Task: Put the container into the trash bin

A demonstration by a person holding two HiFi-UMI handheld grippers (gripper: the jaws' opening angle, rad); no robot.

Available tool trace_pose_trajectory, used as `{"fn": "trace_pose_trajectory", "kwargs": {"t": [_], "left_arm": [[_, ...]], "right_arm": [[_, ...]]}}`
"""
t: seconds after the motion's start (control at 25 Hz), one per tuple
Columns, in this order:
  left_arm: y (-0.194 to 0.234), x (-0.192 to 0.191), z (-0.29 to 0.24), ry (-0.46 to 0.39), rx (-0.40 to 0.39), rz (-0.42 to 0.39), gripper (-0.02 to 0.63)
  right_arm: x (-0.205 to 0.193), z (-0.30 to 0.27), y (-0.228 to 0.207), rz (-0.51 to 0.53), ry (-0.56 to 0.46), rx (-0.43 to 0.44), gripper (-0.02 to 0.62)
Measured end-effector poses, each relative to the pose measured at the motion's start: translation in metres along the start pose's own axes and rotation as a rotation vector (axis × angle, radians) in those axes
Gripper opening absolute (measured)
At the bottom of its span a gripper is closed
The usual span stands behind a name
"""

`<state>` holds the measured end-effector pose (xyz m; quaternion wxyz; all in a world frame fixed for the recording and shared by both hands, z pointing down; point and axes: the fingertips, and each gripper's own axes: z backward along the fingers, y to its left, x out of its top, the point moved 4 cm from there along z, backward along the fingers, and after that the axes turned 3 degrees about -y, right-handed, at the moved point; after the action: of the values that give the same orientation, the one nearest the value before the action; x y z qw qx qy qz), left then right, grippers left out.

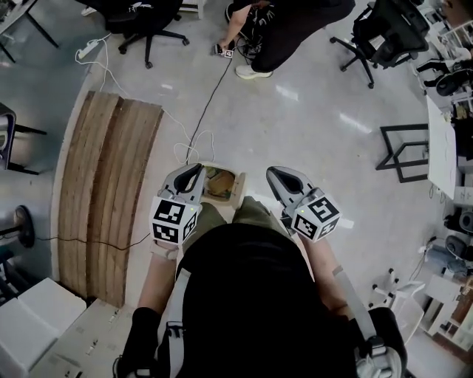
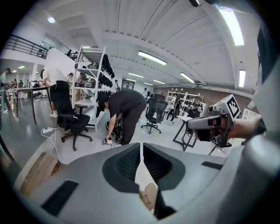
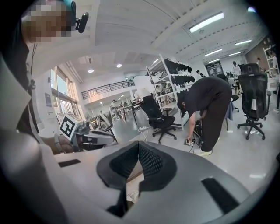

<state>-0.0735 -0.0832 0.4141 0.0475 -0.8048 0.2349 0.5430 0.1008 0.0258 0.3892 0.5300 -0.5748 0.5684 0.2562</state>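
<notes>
Your left gripper (image 1: 197,171) and right gripper (image 1: 273,172) hang side by side above the floor (image 1: 318,125), one to each side of the single trash bin (image 1: 239,186) that stands just in front of your knees. The left gripper's two fingers (image 2: 127,164) are pressed together tip to tip with nothing between them. The right gripper's two fingers (image 3: 151,162) also meet at their tips and carry nothing.

The one container (image 1: 219,183) shows as a tan, rounded shape inside the open bin, below its rim and apart from both grippers. Two wooden boards (image 1: 103,199) lie side by side on the floor to your left, near the bin. One other person (image 1: 284,26) bends over at the far edge of the floor, with a black office chair (image 1: 144,18) to one side and another (image 1: 388,33) to the other.
</notes>
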Motion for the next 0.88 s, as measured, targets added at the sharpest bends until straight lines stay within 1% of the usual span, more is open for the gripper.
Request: {"fn": "trace_pose_trajectory", "kwargs": {"t": [0.24, 0.48, 0.68, 0.88], "left_arm": [[0.014, 0.039, 0.032, -0.116, 0.065, -0.032, 0.011], [0.024, 0.057, 0.055, -0.193, 0.106, -0.081, 0.011], [0.034, 0.060, 0.064, -0.214, 0.128, -0.097, 0.011], [0.044, 0.059, 0.068, -0.218, 0.131, -0.082, 0.011]], "right_arm": [[0.034, -0.016, 0.020, 0.067, -0.050, 0.031, 0.015], [0.053, -0.029, 0.037, 0.148, -0.081, 0.033, 0.015], [0.063, -0.039, 0.050, 0.218, -0.102, 0.030, 0.015], [0.069, -0.045, 0.058, 0.250, -0.108, 0.025, 0.015]]}}
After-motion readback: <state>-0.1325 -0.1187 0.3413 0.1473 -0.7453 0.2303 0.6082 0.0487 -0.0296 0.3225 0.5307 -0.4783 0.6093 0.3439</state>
